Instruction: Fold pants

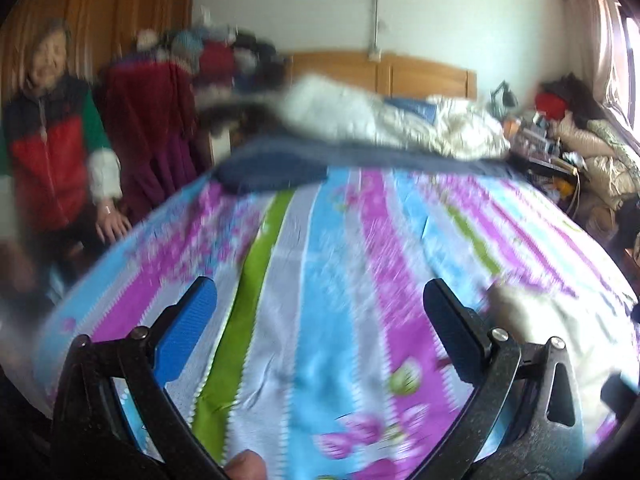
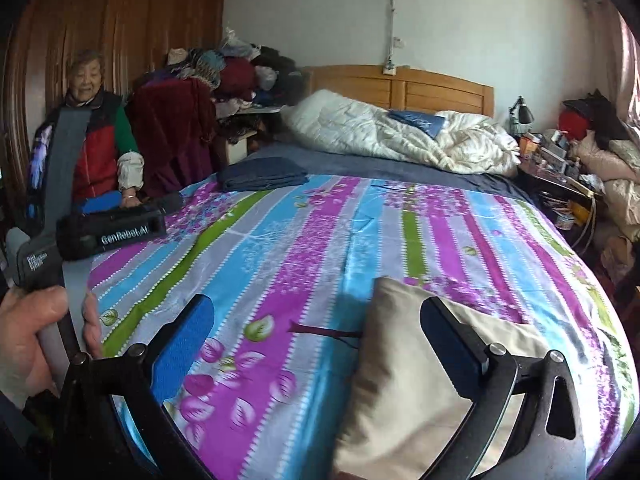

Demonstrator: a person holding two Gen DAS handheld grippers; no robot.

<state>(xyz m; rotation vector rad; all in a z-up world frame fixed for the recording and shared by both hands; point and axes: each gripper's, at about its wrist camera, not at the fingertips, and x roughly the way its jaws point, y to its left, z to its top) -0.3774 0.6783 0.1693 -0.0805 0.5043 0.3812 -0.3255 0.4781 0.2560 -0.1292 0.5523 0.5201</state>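
One beige pants (image 2: 408,380) lying folded on the striped bedsheet (image 2: 320,240), near right, right under the right gripper (image 2: 316,344), touching neither pad. Both grippers spread wide apart and empty, left gripper (image 1: 320,320) over bare sheet, blurred. Far left, folded navy cloth (image 2: 260,178); white duvet (image 2: 400,136) by the headboard (image 2: 400,84); seated person (image 2: 96,148) beside the bed.
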